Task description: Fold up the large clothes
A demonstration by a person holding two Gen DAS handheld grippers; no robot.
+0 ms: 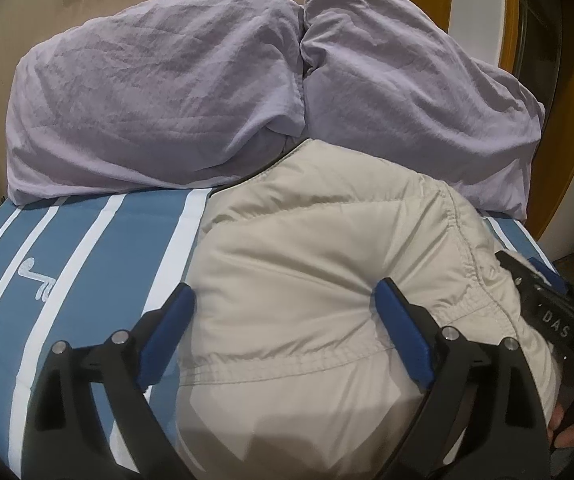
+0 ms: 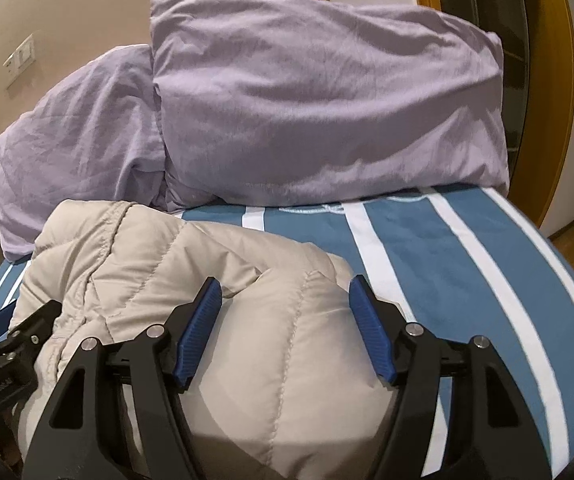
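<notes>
Blue-and-white striped bedding (image 2: 467,264) is left bare on both flanks, so room for sweeping a fold is judged to lie there, while the lilac pillows (image 1: 159,92) close off the far side. Bunched at mid-bed just short of them, the beige puffer jacket (image 1: 307,264) is likely to spring back or slide if pinched shallowly. Both the left gripper (image 1: 285,334) and right gripper (image 2: 283,330) are spread wide over its padding, nothing clamped.
</notes>
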